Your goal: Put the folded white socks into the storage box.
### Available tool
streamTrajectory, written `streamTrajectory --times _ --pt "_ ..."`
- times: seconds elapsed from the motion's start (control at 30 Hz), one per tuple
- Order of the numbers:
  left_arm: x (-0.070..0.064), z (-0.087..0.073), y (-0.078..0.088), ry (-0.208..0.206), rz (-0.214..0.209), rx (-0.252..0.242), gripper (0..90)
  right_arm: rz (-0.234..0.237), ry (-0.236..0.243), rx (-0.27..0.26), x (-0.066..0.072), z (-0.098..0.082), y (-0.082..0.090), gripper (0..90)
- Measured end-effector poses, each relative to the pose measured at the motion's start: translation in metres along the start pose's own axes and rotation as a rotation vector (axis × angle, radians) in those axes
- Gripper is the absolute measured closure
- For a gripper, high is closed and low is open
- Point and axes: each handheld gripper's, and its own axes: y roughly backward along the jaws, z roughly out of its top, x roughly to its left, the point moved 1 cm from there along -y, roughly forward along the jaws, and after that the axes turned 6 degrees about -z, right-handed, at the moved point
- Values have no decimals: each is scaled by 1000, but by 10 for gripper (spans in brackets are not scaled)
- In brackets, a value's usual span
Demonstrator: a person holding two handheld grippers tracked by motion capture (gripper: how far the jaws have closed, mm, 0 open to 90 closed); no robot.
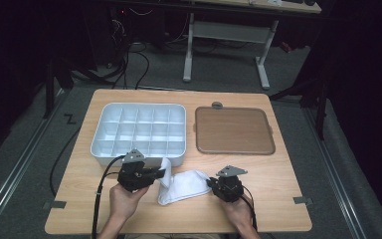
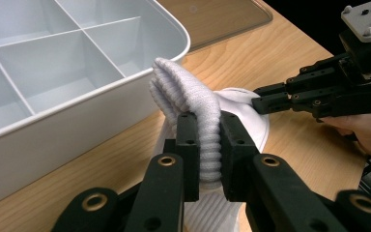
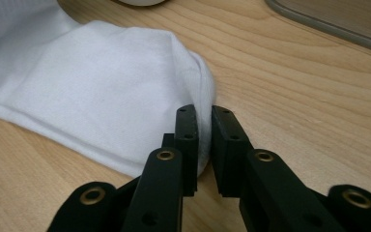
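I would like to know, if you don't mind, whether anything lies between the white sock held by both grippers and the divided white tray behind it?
Nothing visible does. The white sock is pinched at its ribbed cuff by the left gripper and at its other end by the right gripper. The divided tray stands just beyond the cuff, with bare table between them.

Wooden table (image 1: 278, 189) bearing white compartment tray (image 1: 138, 130), brown flat lid (image 1: 233, 130) and white sock (image 1: 184, 185).
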Motion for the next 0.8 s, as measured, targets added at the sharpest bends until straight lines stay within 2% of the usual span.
streamTrajectory --times 0.4,0.57,0.8 --pt "-10 -4 -6 -26 -14 18 805 44 -22 0 15 -4 3 844" --pt "-13 -9 -10 -45 -19 43 804 59 -31 -3 21 -4 2 844" --pt "-19 -20 -20 -76 -19 81 803 59 -16 -4 26 -4 2 843"
